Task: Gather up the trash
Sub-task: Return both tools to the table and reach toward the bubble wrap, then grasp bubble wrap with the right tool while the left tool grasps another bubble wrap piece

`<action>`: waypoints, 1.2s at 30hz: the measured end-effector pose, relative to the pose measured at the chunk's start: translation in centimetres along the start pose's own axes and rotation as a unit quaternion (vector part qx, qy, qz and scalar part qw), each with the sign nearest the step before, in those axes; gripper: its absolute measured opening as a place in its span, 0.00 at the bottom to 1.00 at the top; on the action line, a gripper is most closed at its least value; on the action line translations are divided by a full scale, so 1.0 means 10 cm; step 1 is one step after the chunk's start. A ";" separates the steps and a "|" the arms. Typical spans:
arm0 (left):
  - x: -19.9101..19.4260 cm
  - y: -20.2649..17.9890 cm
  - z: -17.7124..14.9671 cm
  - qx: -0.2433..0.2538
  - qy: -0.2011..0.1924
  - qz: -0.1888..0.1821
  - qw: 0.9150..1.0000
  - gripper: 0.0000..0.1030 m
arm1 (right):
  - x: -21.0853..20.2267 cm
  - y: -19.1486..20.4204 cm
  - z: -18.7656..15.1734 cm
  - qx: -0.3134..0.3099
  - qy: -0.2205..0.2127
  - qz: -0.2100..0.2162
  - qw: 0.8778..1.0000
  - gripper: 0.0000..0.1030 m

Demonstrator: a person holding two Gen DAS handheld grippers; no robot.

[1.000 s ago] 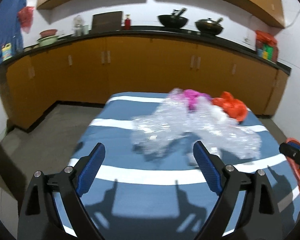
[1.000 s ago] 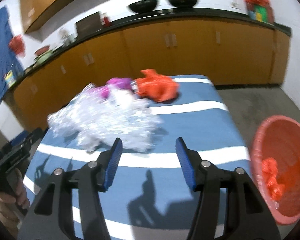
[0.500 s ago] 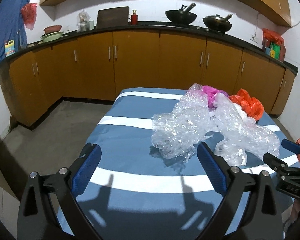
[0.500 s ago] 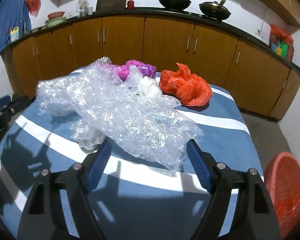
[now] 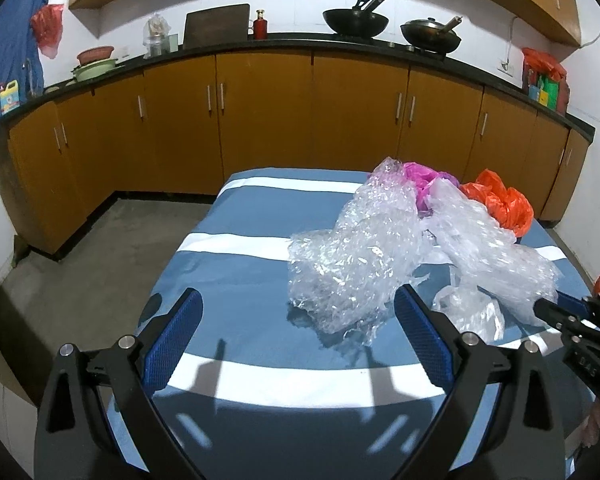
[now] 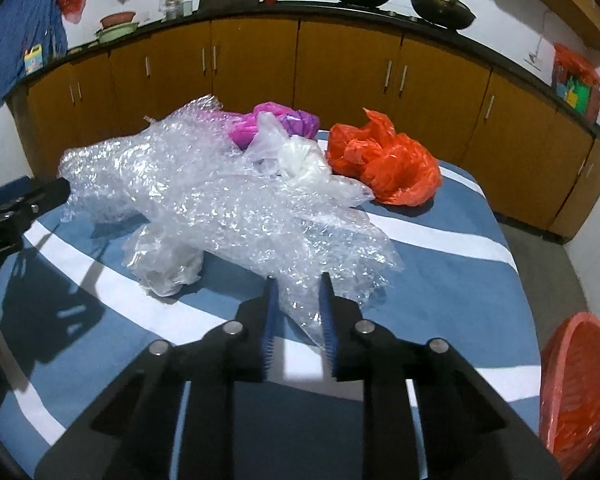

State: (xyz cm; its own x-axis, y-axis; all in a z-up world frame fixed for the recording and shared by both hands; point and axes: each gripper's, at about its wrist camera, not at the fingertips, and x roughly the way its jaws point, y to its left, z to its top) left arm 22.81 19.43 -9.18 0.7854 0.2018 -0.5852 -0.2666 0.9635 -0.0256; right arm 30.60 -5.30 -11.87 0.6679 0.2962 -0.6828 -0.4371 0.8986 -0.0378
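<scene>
A heap of clear bubble wrap (image 6: 228,204) lies on the blue-and-white striped table (image 6: 440,280), also in the left wrist view (image 5: 360,256). Behind it lie a purple bag (image 6: 276,124), a white bag (image 6: 304,156) and an orange bag (image 6: 388,164). A small clear bag (image 6: 164,260) lies at its near left. My right gripper (image 6: 298,292) is shut on the near edge of the bubble wrap. My left gripper (image 5: 296,320) is open and empty, just short of the wrap's left end.
A red basket (image 6: 576,392) with orange trash stands on the floor right of the table. Brown cabinets (image 5: 260,120) with a black counter run along the back wall. Bare concrete floor (image 5: 80,264) lies left of the table.
My right gripper moved in and closed on the near edge of the bubble wrap. My left gripper drew a little closer to the wrap and stays open.
</scene>
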 end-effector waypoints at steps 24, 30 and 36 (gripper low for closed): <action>0.33 -0.19 0.11 0.005 0.046 -0.046 0.998 0.32 | -0.44 -0.80 -0.30 0.124 -0.016 -0.049 0.991 0.17; 0.15 -0.16 0.08 0.014 0.035 -0.059 0.998 0.13 | -0.50 -0.83 -0.32 0.131 -0.016 -0.046 0.990 0.17; -0.07 -0.10 0.10 0.006 0.021 -0.060 0.998 0.10 | -0.65 -0.88 -0.33 0.146 -0.020 -0.043 0.988 0.17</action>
State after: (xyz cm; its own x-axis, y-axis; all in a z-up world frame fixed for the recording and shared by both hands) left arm 23.09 18.53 -7.90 0.7877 0.0775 -0.6112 -0.1648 0.9824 -0.0878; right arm 28.09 -16.17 -9.54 0.7214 0.2223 -0.6559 -0.1897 0.9743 0.1216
